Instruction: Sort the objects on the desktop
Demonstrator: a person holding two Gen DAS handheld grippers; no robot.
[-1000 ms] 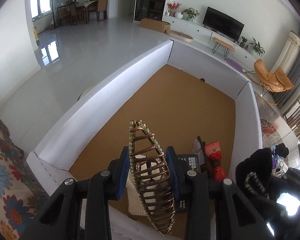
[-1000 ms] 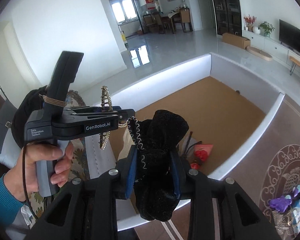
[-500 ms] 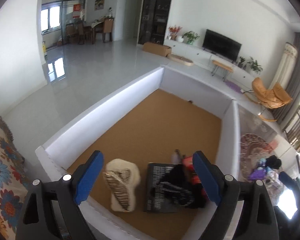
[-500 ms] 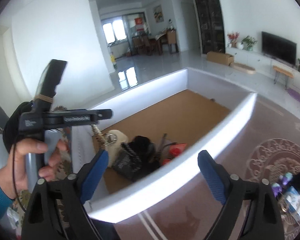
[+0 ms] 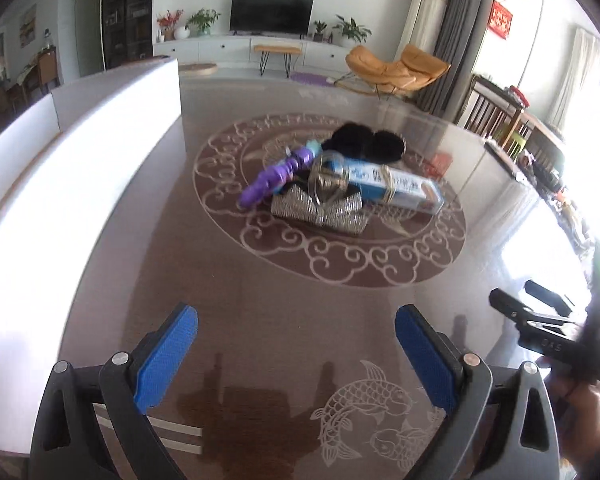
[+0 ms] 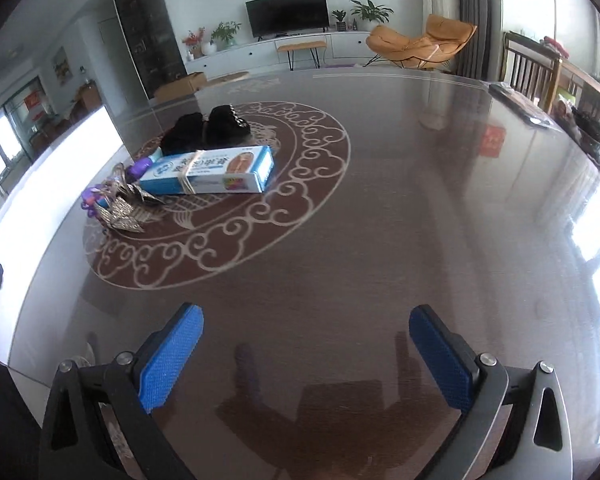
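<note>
Both the left tongs [image 5: 296, 352] and right tongs [image 6: 306, 354] gape wide, empty; the blue box [image 6: 212, 170] and its pile lie well ahead on the tabletop [image 6: 380, 220].

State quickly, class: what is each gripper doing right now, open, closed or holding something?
Left gripper: open, blue pads wide apart, holding nothing.
Right gripper: open, blue pads wide apart, holding nothing.
</note>
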